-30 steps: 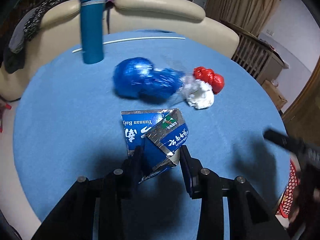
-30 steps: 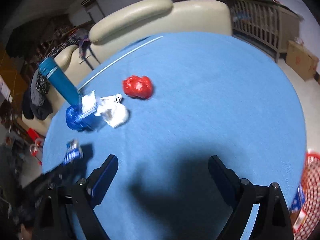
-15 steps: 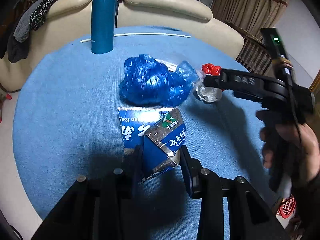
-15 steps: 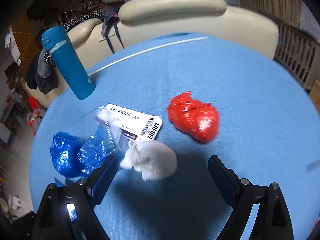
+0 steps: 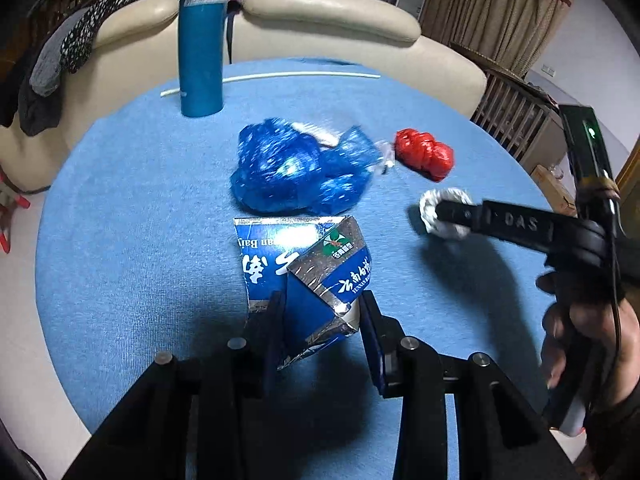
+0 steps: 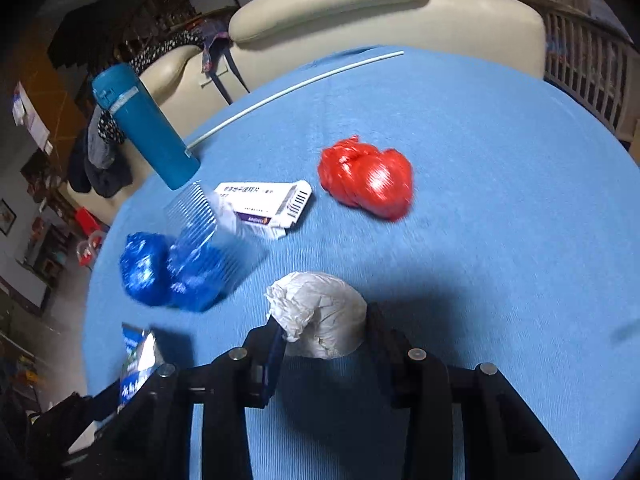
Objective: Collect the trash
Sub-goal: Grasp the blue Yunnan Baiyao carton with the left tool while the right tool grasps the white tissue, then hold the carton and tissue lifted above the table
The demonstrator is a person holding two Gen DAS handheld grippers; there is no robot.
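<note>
My left gripper [image 5: 322, 312] is shut on a torn blue and silver carton [image 5: 320, 276] held just above the blue table. My right gripper [image 6: 324, 330] has its jaws closing around a white crumpled paper wad [image 6: 320, 316], and both pads press its sides. From the left wrist view that gripper [image 5: 448, 212] and the wad [image 5: 434, 204] sit at the right. A crumpled blue plastic bag [image 5: 296, 172] lies in the middle, a red plastic wad [image 6: 368, 184] beyond it, and a white medicine box [image 6: 268, 208] with a clear ribbed wrapper beside the blue bag.
A tall teal bottle [image 5: 200, 40] stands at the far side of the round blue table [image 5: 120, 208], near a thin white rod [image 5: 280, 76]. Cream sofas [image 5: 328, 8] ring the table's far edge. A person's hand [image 5: 584, 340] holds the right gripper.
The right gripper swung in over the table, came down on the white wad and closed on it. The left gripper stayed put with the carton.
</note>
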